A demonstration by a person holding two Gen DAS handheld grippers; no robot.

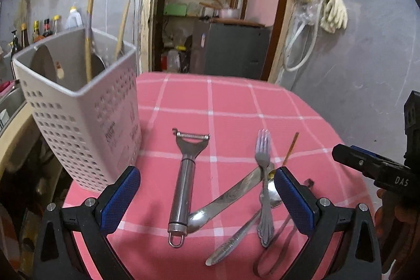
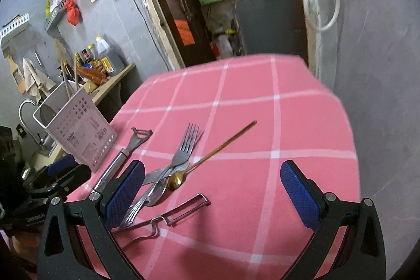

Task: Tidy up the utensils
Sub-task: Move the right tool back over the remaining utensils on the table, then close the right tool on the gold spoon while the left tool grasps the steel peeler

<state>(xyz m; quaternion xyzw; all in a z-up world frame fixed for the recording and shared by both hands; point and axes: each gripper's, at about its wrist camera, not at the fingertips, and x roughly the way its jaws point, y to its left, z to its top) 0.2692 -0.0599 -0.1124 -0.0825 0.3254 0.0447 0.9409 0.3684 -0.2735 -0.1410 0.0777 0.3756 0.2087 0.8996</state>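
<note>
We are holding both grippers above a table covered in a pink cloth with white checks (image 1: 236, 101). At far left a pale grey perforated plastic utensil holder (image 1: 78, 106) is standing upright on the cloth, already carrying long wooden-handled tools (image 1: 89, 43). Our left gripper (image 1: 207, 198) is hovering with its blue-padded jaws spread wide, gripping nothing. Between them a steel peeler with a round tubular handle (image 1: 183, 190) is lying flat, just right of the holder. Next, a plain steel spoon (image 1: 225, 201) is slanting under a steel fork with a patterned handle (image 1: 263, 180), the pieces overlapping (we cannot tell how many lie beneath). A thin gold-bowled spoon with a long copper stem (image 2: 210, 156) is pointing away, beside a flat wire-framed peeler (image 2: 181, 214). Our right gripper (image 2: 212, 198) is likewise gaping wide and empty.
</note>
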